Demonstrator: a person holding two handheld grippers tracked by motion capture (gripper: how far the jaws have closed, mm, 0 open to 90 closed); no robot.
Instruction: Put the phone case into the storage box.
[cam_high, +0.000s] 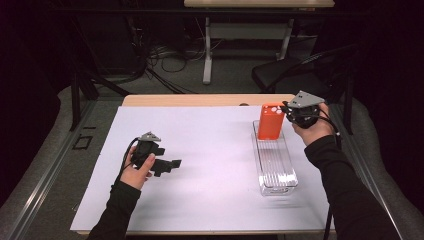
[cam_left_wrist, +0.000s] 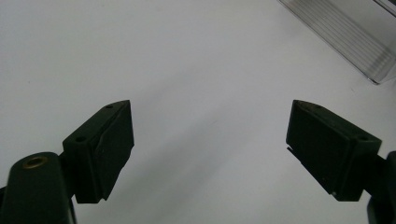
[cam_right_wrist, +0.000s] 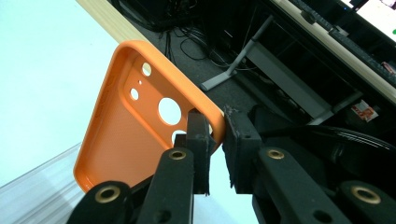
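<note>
Phone case: orange phone case stands upright over the far end of the clear tray, near the worktop's far right corner (camera holes at its top, seen from the hollow inside).
Grip: right tongs pinch the case's rim at an upper corner, one jaw inside, one outside.
Right hand: right hand holds its tongs off the tray's far right side.
Tray: clear tray, ribbed floor, lies lengthwise along the worktop's right edge.
Left tongs: left tongs rest low over the white sheet toward the left near part, jaws spread wide with bare sheet between them.
Worktop: worktop is covered by a white sheet.
</note>
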